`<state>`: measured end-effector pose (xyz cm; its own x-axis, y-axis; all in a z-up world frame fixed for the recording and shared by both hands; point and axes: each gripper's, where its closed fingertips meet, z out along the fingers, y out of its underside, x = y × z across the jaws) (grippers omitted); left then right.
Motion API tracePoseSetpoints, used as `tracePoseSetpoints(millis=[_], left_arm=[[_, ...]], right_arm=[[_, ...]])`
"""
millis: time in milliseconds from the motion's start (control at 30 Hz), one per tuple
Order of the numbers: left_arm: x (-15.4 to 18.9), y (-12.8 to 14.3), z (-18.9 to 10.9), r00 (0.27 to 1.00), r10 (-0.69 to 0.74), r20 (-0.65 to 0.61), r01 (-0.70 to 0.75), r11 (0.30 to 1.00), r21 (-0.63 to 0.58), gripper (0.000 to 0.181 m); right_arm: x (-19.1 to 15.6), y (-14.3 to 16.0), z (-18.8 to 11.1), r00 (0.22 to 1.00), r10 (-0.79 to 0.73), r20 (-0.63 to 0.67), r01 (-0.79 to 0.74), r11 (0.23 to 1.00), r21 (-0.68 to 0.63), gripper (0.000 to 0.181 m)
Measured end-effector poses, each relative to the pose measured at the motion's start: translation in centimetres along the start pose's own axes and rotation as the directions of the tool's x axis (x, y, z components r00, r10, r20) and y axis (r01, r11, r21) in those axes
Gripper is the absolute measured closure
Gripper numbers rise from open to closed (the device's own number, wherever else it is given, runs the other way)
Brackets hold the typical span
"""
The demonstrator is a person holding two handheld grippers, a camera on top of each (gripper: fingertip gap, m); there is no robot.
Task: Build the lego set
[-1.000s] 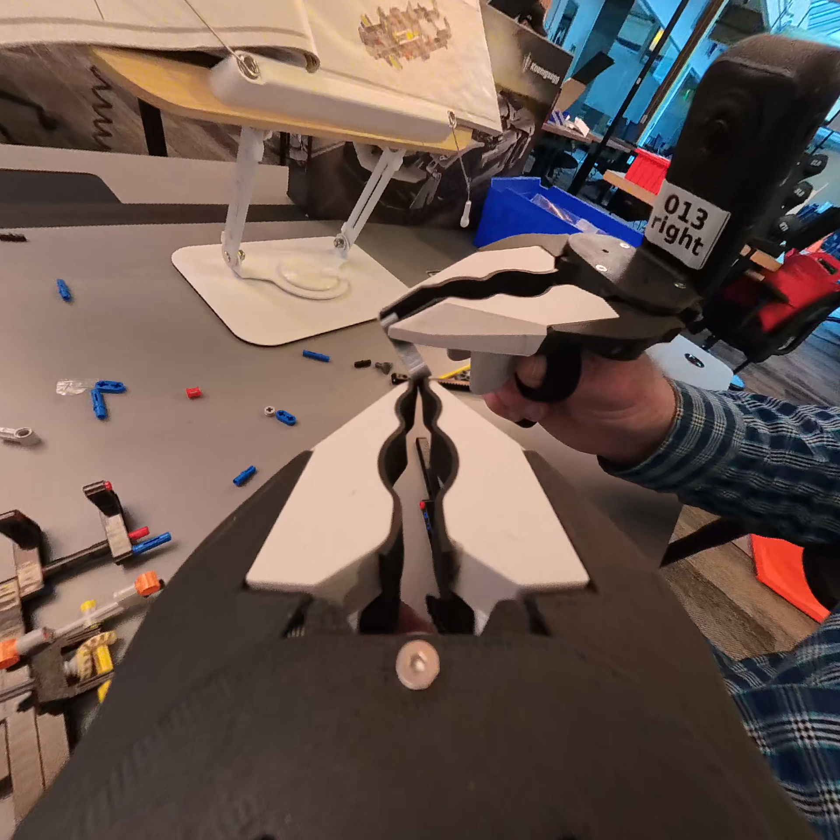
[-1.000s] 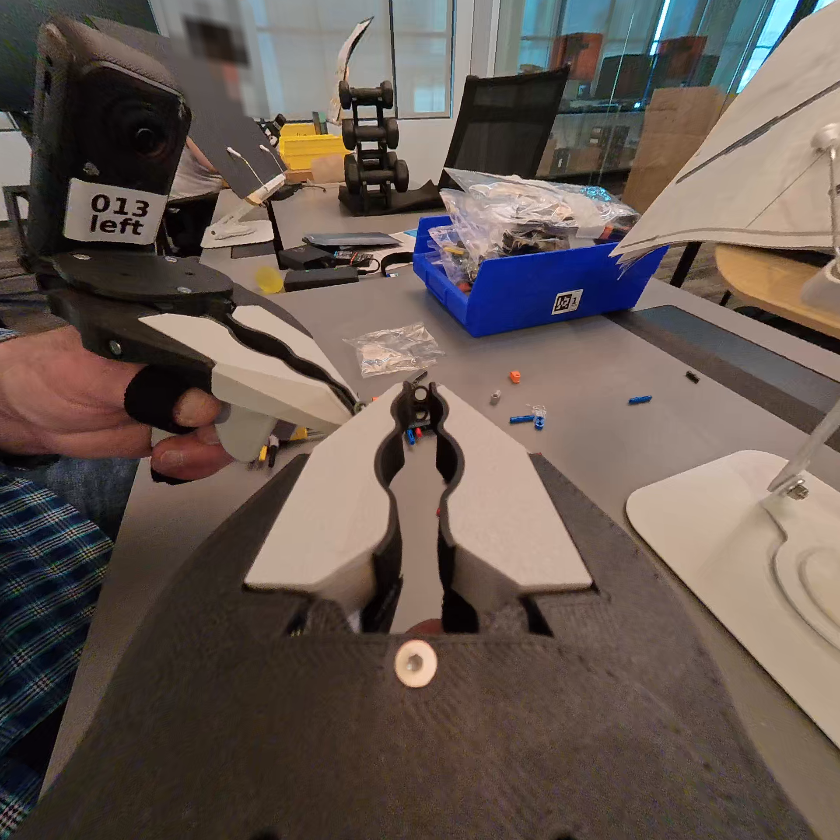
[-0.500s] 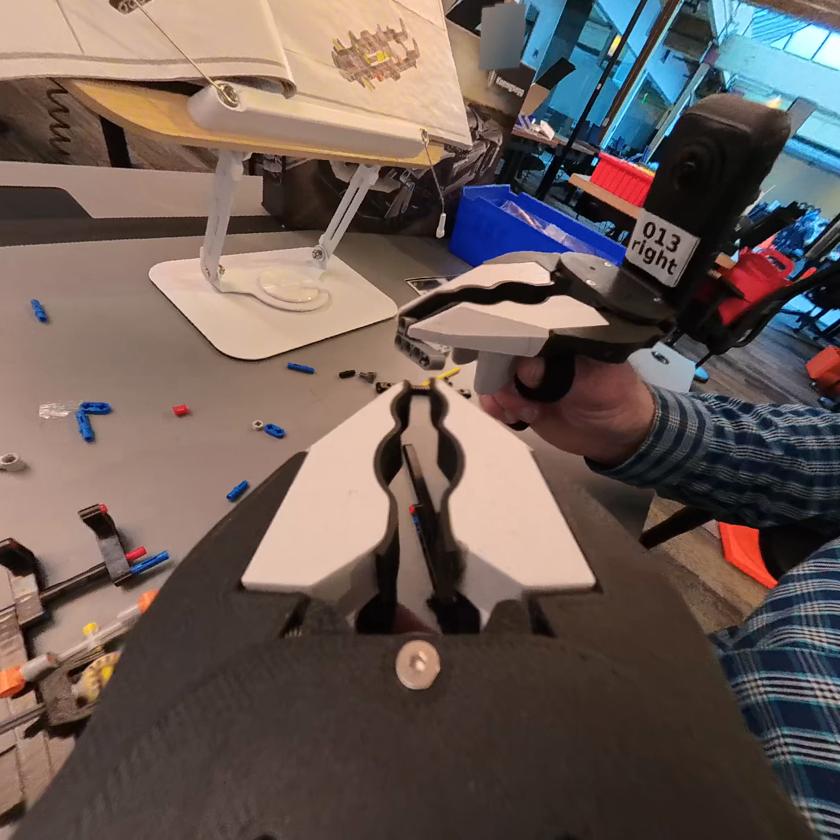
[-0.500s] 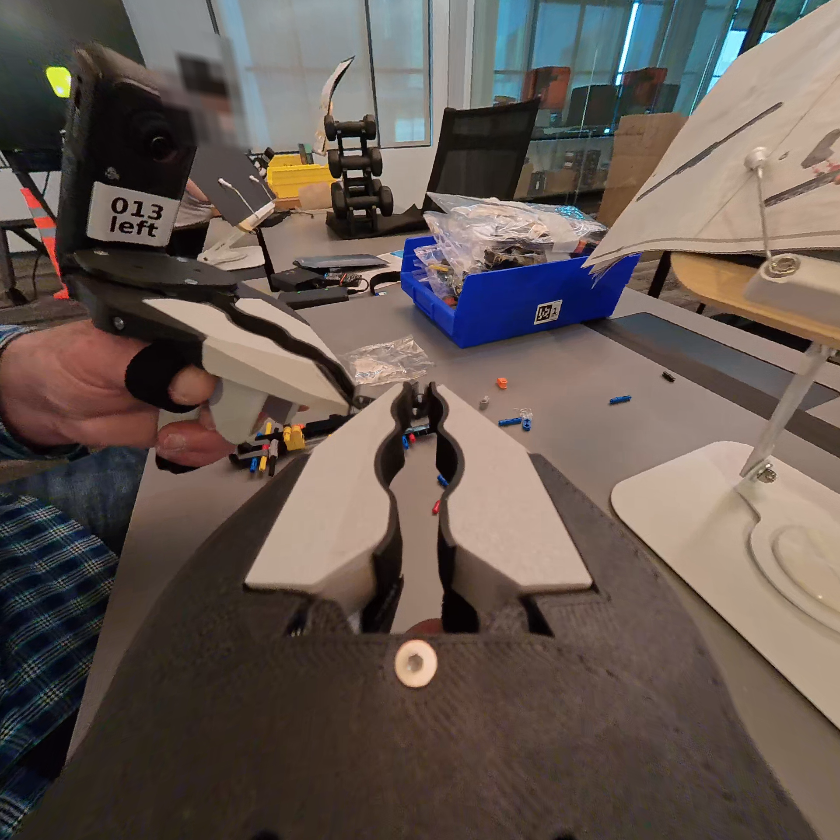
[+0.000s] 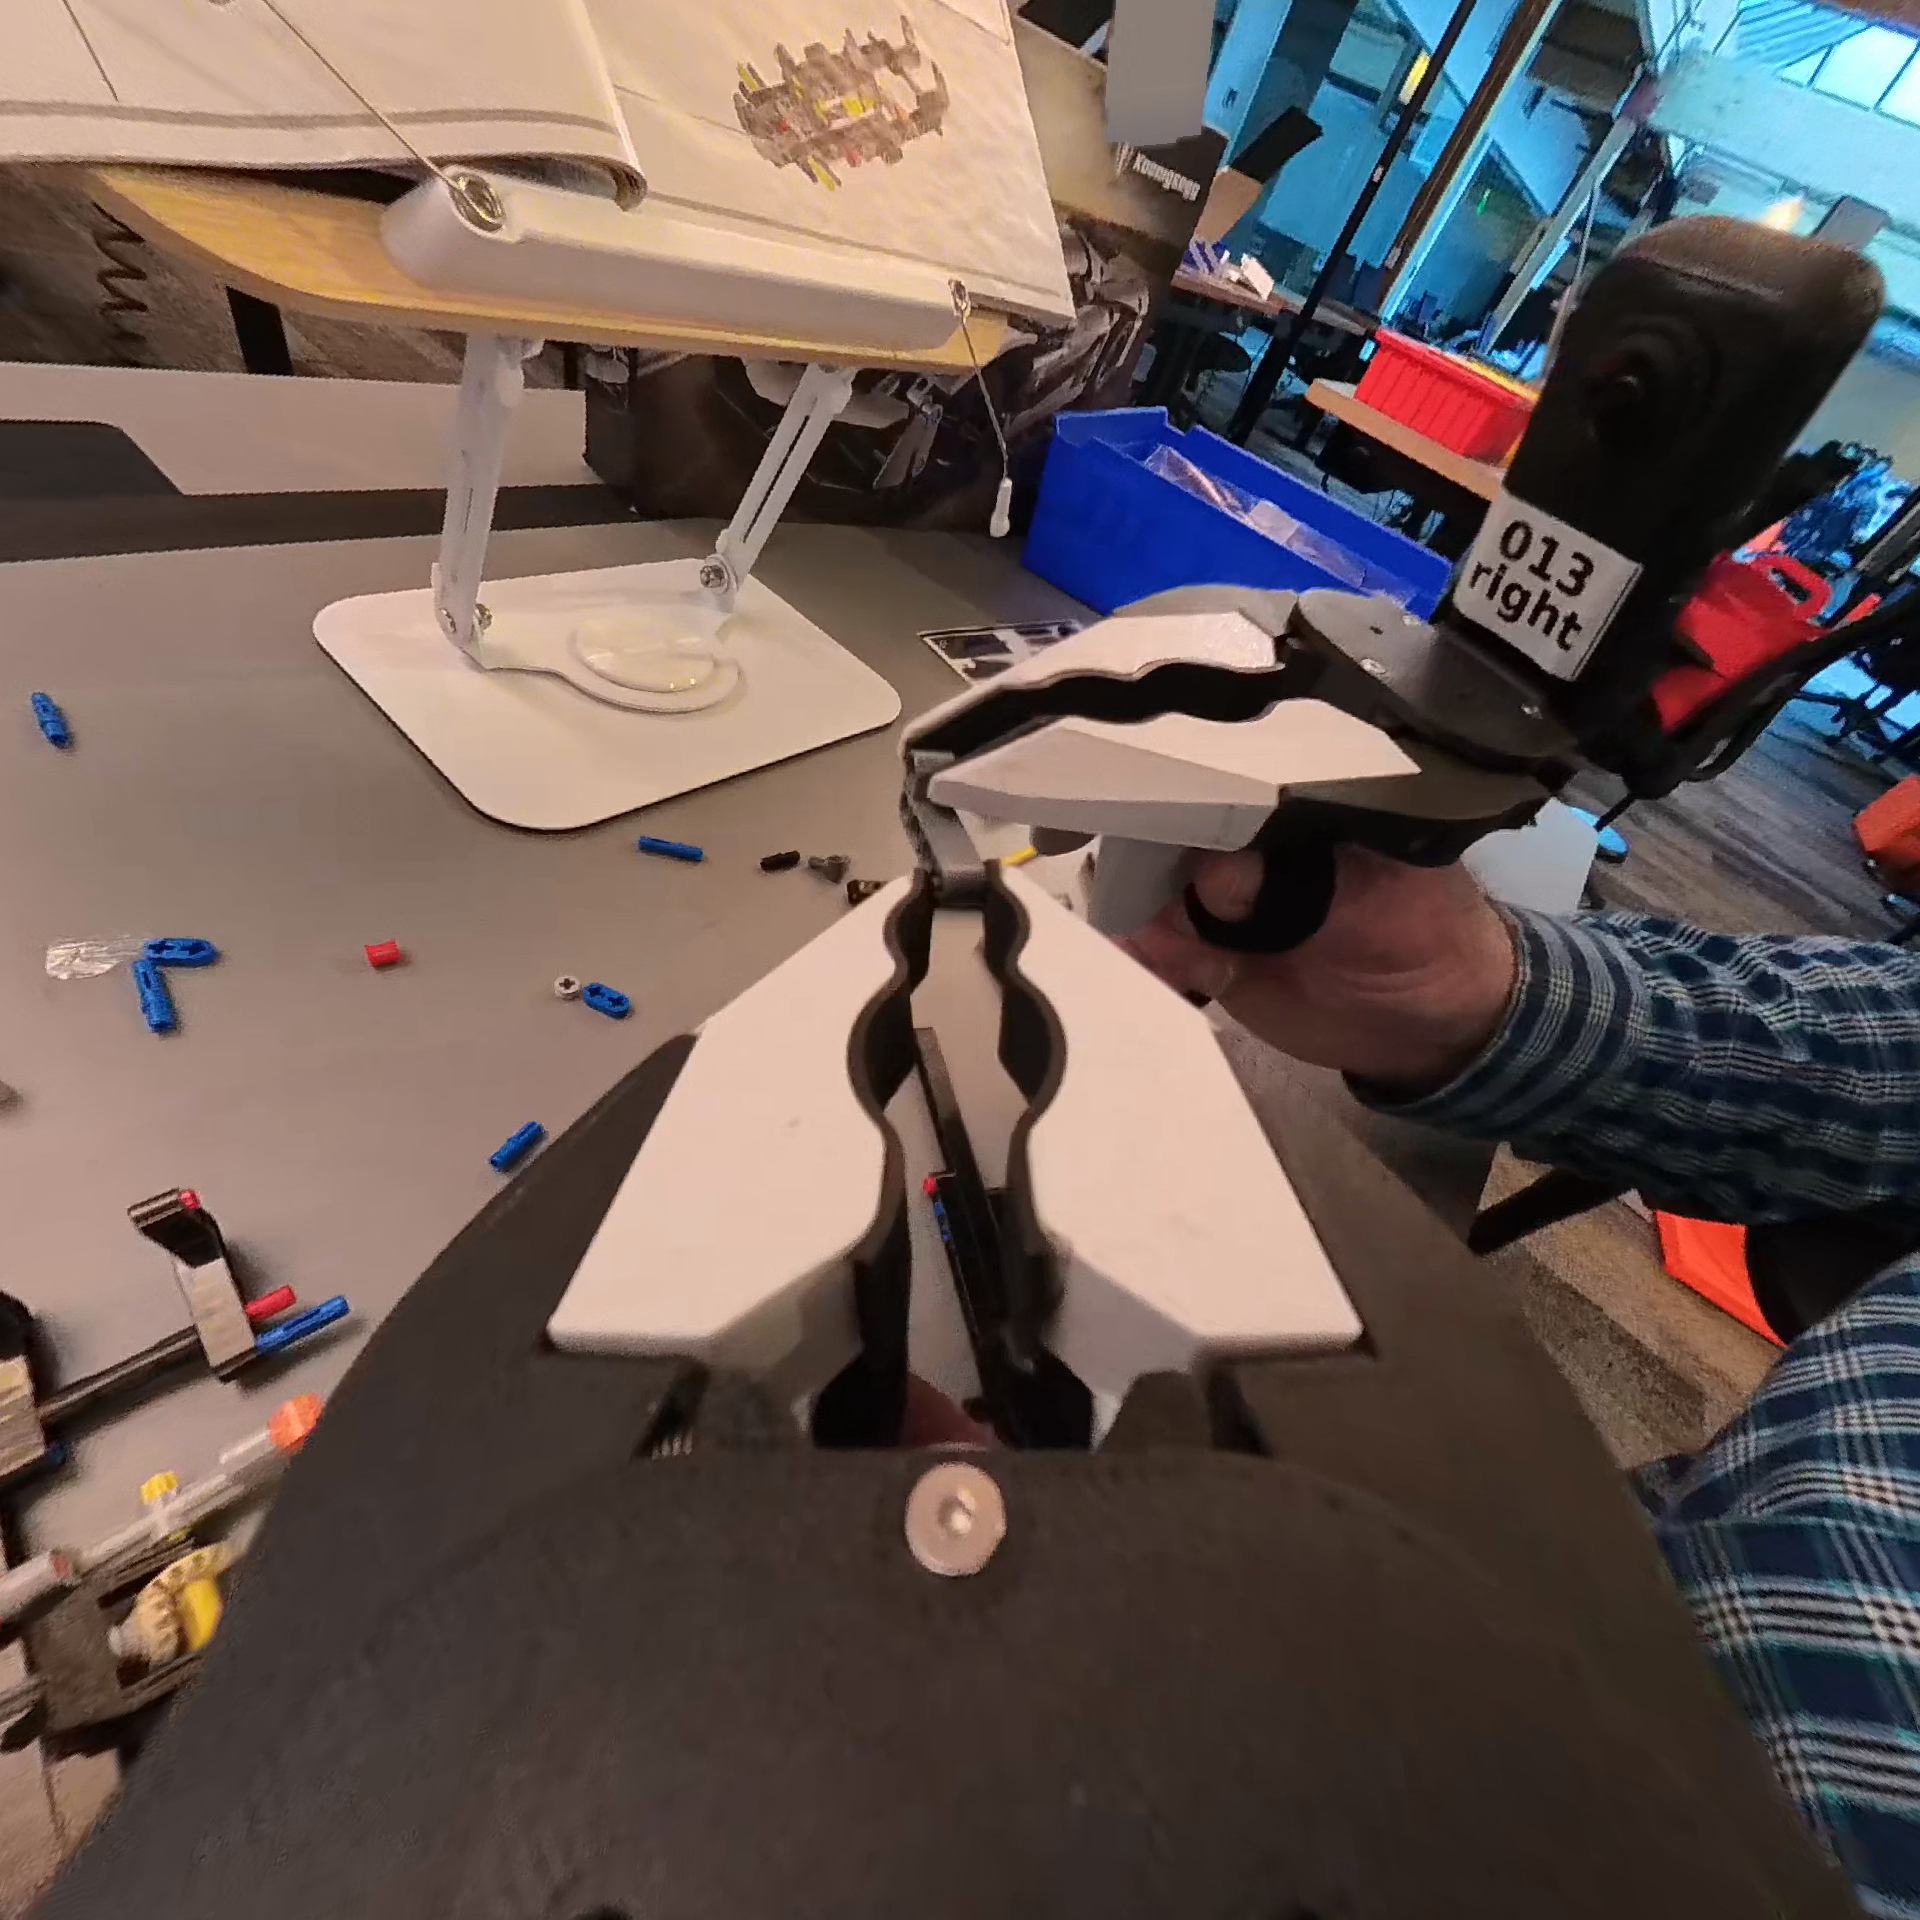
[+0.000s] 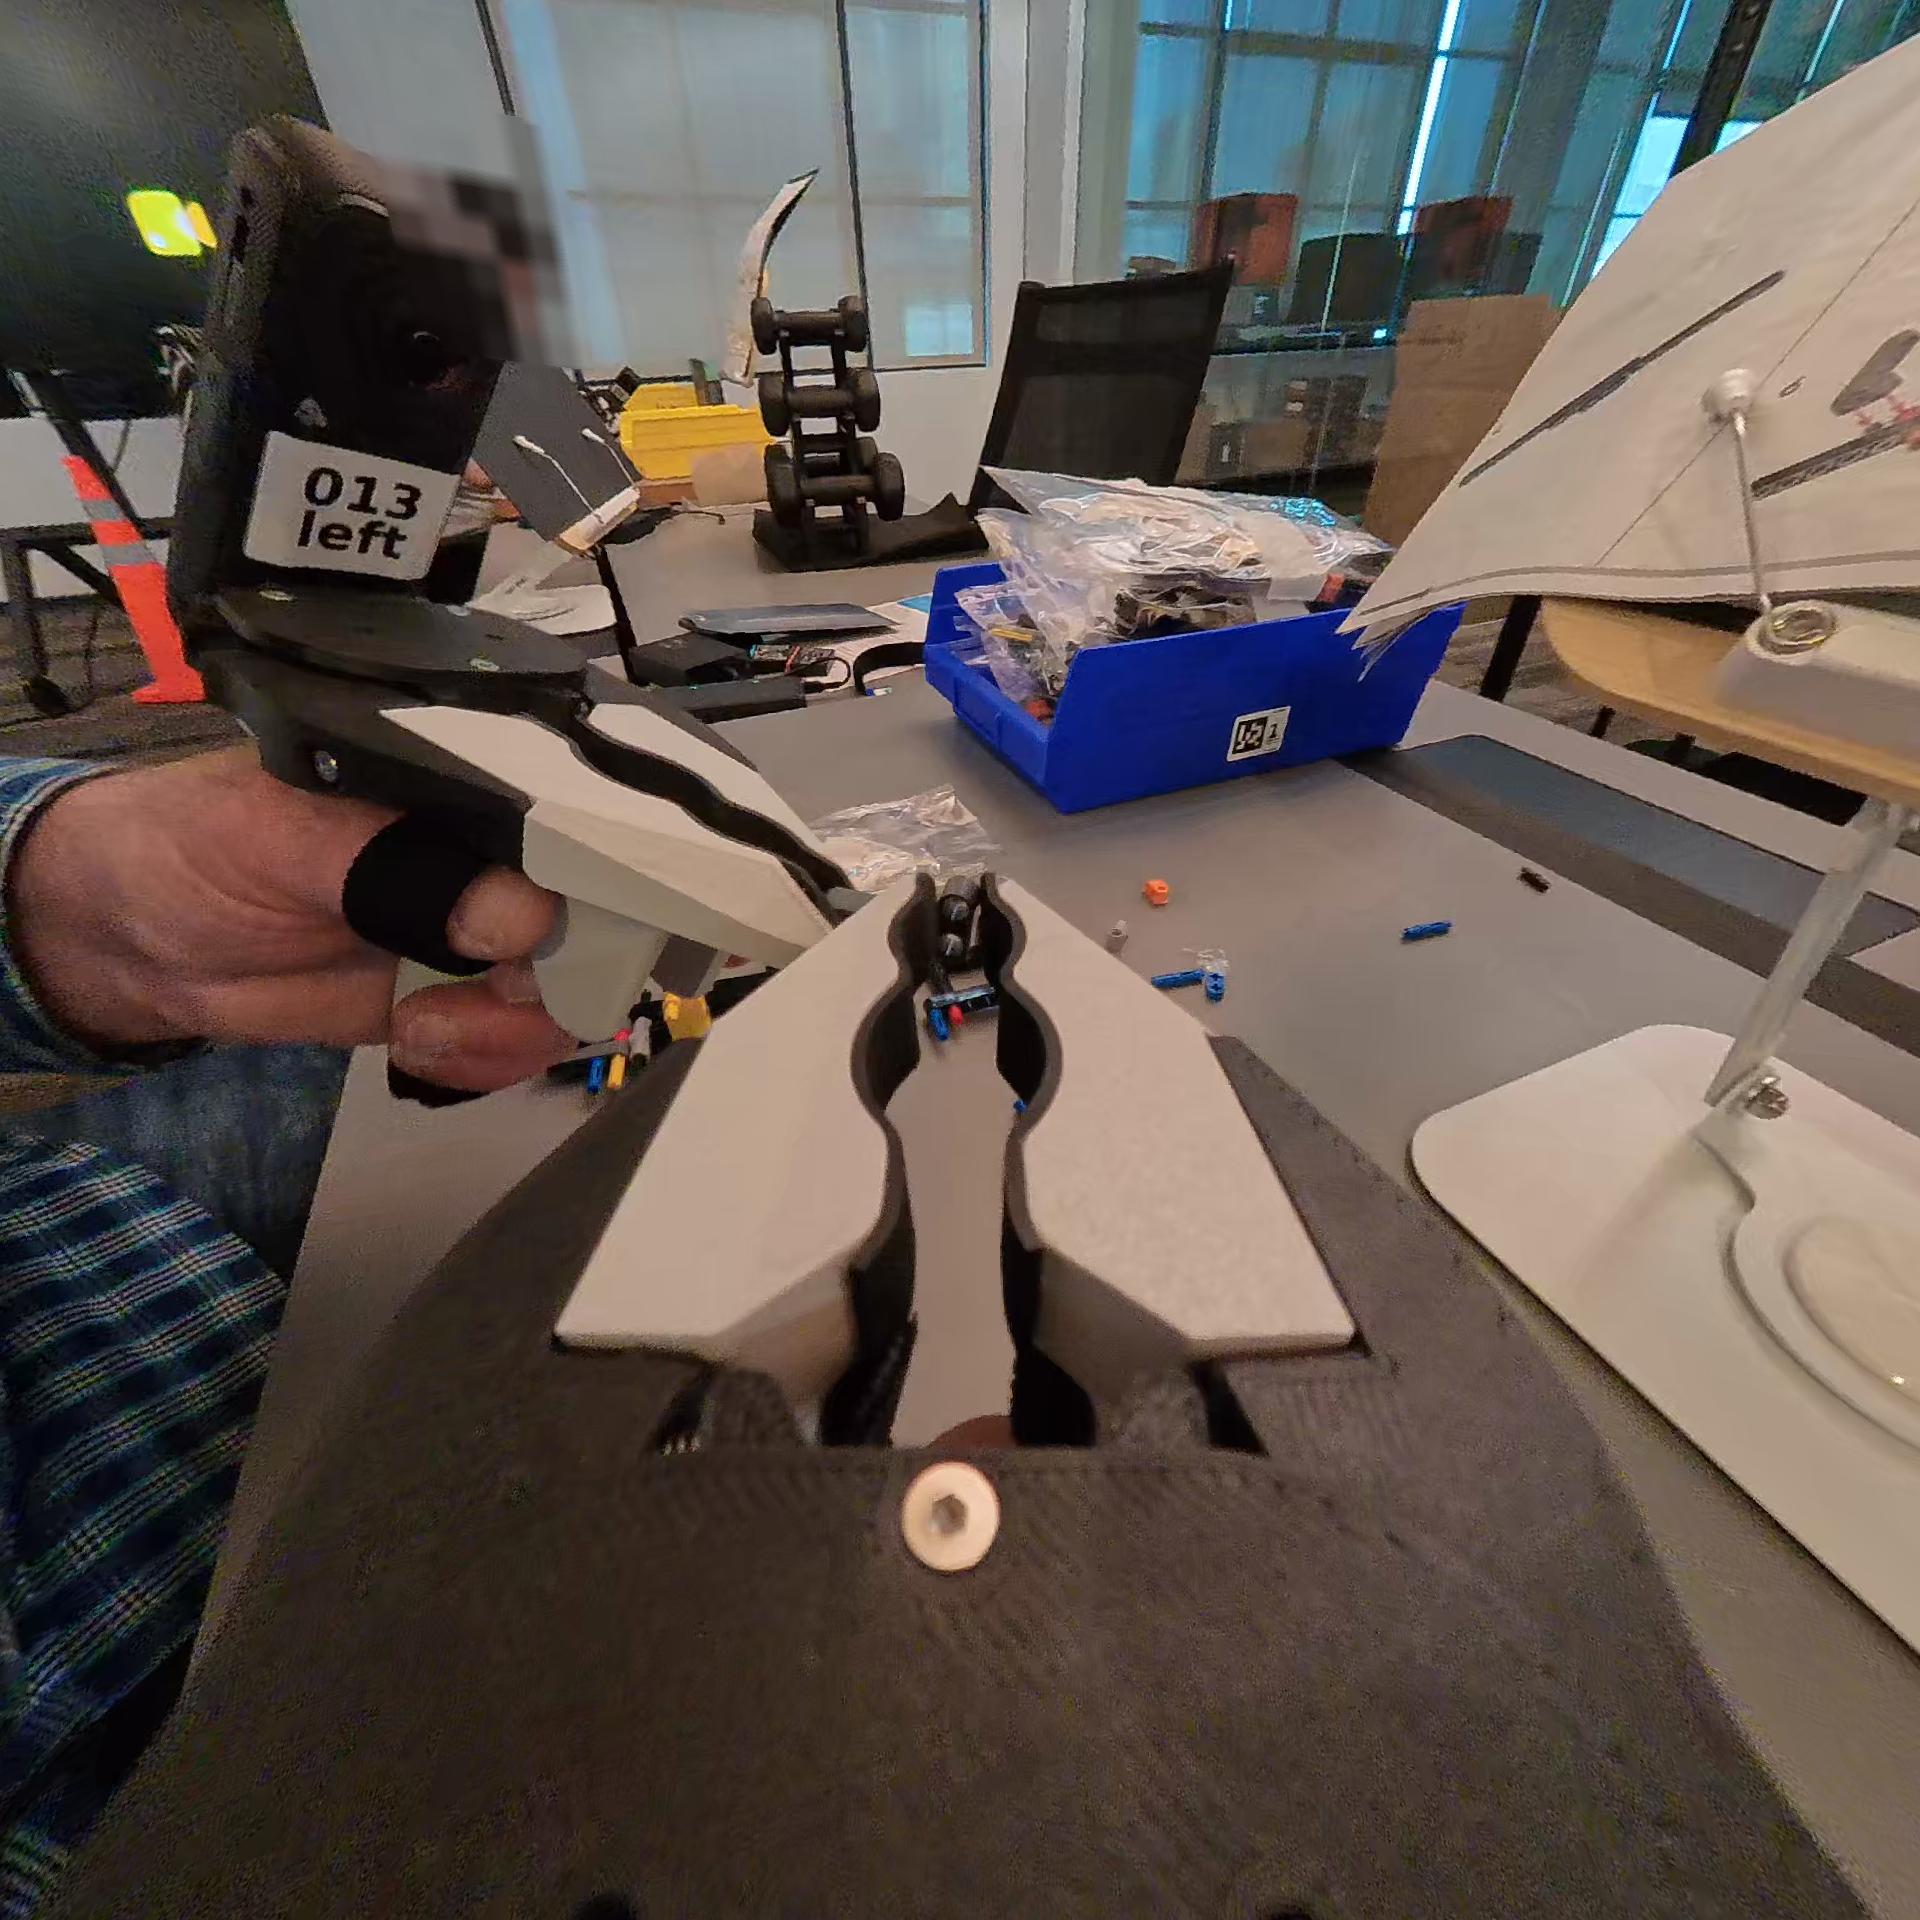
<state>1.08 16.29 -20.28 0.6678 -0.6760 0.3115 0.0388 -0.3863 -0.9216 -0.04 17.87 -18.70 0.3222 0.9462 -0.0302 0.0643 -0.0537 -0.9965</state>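
Two hand-held grippers meet tip to tip above a grey tabletop (image 5: 312,1039) strewn with small lego pieces. The left gripper (image 5: 951,894) has its fingers nearly closed, pinching one end of a grey lego beam (image 5: 954,862) at the tips, with a thin black lego part (image 5: 951,1132) lying in the gap behind. The right gripper (image 5: 920,764), seen from the side, is closed on the beam's other end. Both are gripping one short piece by its ends, so a twist or pull from either hand could probably snap it free and drop it among the loose blue pins (image 5: 516,1145) and the red bush (image 5: 383,952), or knock the black part loose. The left wrist view alone shows the shared beam, the part-built lego assembly (image 5: 125,1558) at the tabletop's near left edge, and the instruction booklet (image 5: 810,125) on its white stand (image 5: 623,727). The right wrist view alone shows the beam's round holes end-on between the right gripper's (image 6: 951,914) tips, a blue bin (image 6: 1174,717) of bagged parts, and an orange piece (image 6: 1155,890).
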Motion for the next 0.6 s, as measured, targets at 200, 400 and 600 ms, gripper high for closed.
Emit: tracePoseSetpoints(millis=[200, 400, 600], left_arm=[[-0.1, 0.9, -0.7, 0.987, 0.163, -0.016, -0.163, 0.973, -0.16, 0.175], [0.0, 3.3, -1.4, 0.898, 0.419, -0.134, -0.433, 0.785, -0.442, 0.176], [-0.1, 5.3, -1.9, 0.843, 0.482, -0.237, -0.522, 0.629, -0.576, 0.175]], right_arm=[[-0.3, 0.6, -0.5, 0.994, -0.056, 0.098, 0.067, 0.992, -0.111, 0.162], [-2.1, 3.7, -1.3, 0.904, -0.214, 0.369, 0.351, 0.866, -0.357, 0.16], [-3.9, 6.5, -1.0, 0.83, -0.226, 0.511, 0.462, 0.792, -0.4, 0.175]])
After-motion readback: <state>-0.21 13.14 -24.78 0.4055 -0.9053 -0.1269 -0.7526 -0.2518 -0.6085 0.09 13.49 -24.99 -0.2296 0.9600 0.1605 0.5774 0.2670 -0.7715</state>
